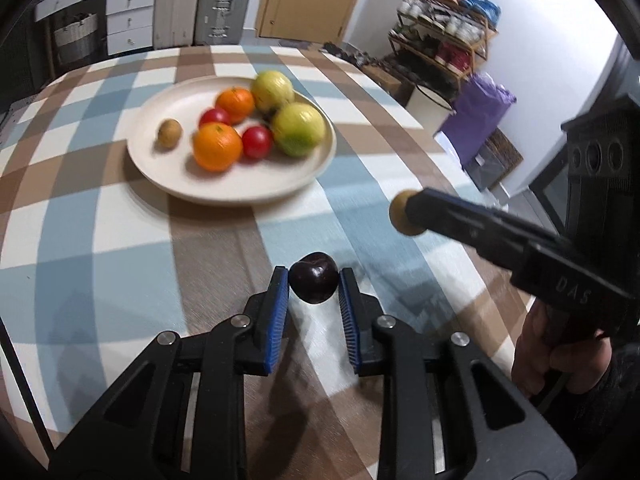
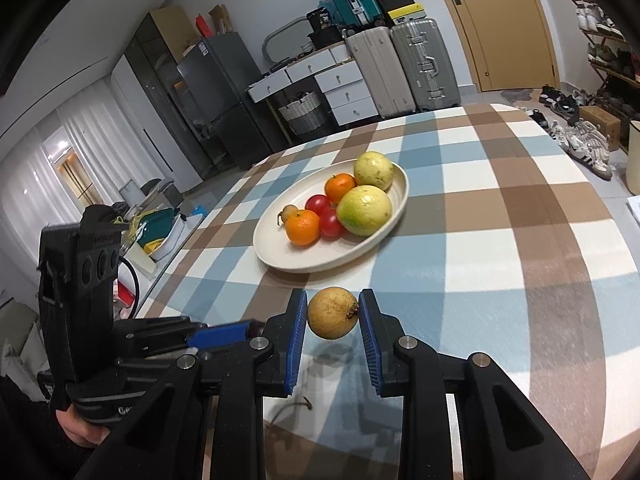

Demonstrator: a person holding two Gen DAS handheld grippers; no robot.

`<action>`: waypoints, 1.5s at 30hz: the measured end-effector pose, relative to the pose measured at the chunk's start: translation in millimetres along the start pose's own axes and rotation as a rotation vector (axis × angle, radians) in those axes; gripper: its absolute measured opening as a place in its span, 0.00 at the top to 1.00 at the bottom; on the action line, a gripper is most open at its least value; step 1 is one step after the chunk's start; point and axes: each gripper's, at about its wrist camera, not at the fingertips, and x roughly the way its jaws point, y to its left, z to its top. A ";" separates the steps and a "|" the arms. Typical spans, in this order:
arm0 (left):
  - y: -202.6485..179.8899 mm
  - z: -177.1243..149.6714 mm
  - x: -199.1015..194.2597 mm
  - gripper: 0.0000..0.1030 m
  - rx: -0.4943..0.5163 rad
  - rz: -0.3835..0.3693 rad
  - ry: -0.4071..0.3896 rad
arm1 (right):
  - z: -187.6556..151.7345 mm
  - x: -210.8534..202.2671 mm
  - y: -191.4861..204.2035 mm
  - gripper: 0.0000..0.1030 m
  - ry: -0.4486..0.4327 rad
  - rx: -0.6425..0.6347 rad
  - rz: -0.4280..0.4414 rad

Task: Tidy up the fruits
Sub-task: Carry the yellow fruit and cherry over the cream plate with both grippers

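Observation:
A cream plate (image 1: 160, 176) (image 2: 280, 256) on the checked tablecloth holds two oranges (image 1: 218, 146), two red tomatoes (image 1: 257, 142), two green guavas (image 1: 299, 129) and a small brown fruit (image 1: 170, 133). My left gripper (image 1: 314, 284) is shut on a dark plum (image 1: 314, 282), held above the cloth near the plate. My right gripper (image 2: 333, 314) is shut on a small tan-brown fruit (image 2: 332, 313) (image 1: 404, 213), also in the air in front of the plate. The left gripper's body shows at the left of the right wrist view (image 2: 160, 340).
The table (image 2: 500, 220) has a blue, brown and white checked cloth. A small twig (image 2: 296, 406) lies on the cloth under my right gripper. Beyond the table are suitcases (image 2: 420, 68), drawers, a shoe rack (image 1: 444, 36) and a purple bag (image 1: 476, 120).

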 end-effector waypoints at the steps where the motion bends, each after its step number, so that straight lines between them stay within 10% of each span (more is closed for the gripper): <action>1: 2.2 2.6 -1.4 0.78 -0.006 0.003 -0.006 | 1.4 1.0 0.6 0.74 0.001 -0.001 0.005; 24: 57.3 114.3 -11.8 0.78 -0.067 0.068 -0.134 | 103.0 63.8 31.1 0.74 -0.022 -0.017 0.073; 45: 91.1 172.2 44.3 0.78 -0.059 0.084 -0.052 | 136.1 112.8 8.9 0.74 0.045 0.032 0.037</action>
